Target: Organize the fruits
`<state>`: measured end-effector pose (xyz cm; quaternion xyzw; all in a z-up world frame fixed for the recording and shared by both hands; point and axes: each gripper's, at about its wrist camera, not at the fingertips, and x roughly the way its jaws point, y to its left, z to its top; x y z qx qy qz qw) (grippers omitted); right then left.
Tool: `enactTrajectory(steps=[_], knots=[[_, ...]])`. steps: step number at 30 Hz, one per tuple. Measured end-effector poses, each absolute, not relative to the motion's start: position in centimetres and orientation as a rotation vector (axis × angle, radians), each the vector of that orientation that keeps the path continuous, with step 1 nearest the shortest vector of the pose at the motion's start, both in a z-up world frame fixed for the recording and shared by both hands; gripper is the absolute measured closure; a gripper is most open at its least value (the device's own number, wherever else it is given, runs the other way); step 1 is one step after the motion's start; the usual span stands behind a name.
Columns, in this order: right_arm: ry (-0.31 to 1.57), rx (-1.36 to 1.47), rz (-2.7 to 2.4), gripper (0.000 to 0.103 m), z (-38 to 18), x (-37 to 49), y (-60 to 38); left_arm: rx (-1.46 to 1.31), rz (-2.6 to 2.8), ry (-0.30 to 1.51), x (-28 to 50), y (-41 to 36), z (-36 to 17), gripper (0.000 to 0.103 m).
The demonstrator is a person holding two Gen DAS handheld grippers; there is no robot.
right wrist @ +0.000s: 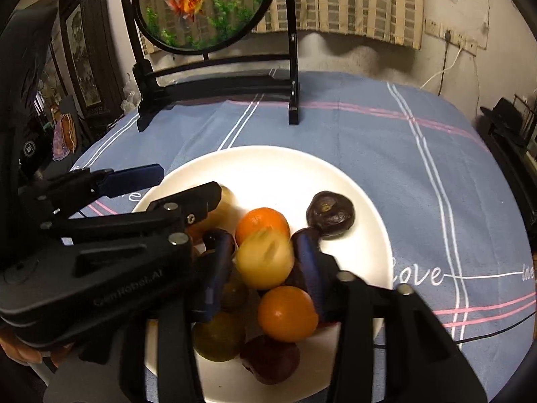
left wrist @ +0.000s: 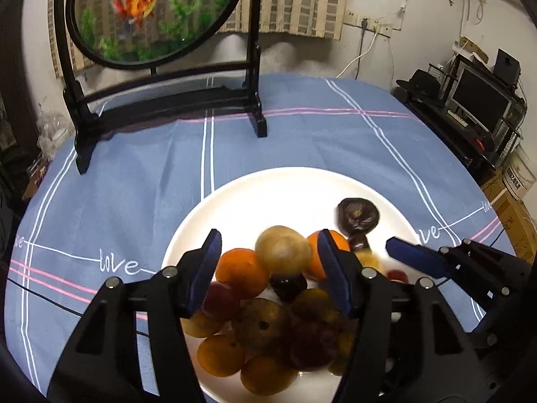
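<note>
Yellow fruit [right wrist: 265,258] blurred between parted right hand-held gripper [right wrist: 265,262]; left hand-held gripper [left wrist: 268,262] likewise open, empty; could roll off plate [right wrist: 335,174].

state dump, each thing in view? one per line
left gripper: open over the fruit pile, nothing clamped
right gripper: open, astride the yellow fruit
yellow fruit: blurred, on top of the pile
plate: on the tablecloth, far half bare
dark wrinkled fruit: apart from the pile, on the plate
oranges: in the pile
</note>
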<state>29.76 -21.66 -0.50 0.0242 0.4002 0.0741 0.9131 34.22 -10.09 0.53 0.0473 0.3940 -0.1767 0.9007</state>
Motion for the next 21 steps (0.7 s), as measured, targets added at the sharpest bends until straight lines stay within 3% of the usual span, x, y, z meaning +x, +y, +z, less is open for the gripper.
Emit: enactTrajectory(steps=[2, 13, 14, 16, 21], knots=[[0.801, 0.039, 0.149, 0.048, 0.0, 29.1, -21.7, 0.100, -0.362, 0.806, 33.8, -10.1, 0.9, 0.031], [0.825, 0.040, 0.119, 0.043, 0.3, 24.0, -22.1, 0.075, -0.333, 0.777, 28.1, -8.0, 2.1, 0.030], [0.835, 0.043, 0.111, 0.043, 0.3, 23.6, -22.1, 0.069, -0.329, 0.774, 27.5, -7.7, 2.2, 0.028], [0.861, 0.053, 0.084, 0.042, 0.0, 22.5, -22.2, 0.073, -0.280, 0.755, 25.8, -7.2, 2.4, 0.012], [0.867, 0.025, 0.029, 0.041, -0.7, 19.2, -22.1, 0.048, -0.244, 0.728, 21.8, -5.7, 2.1, 0.009]])
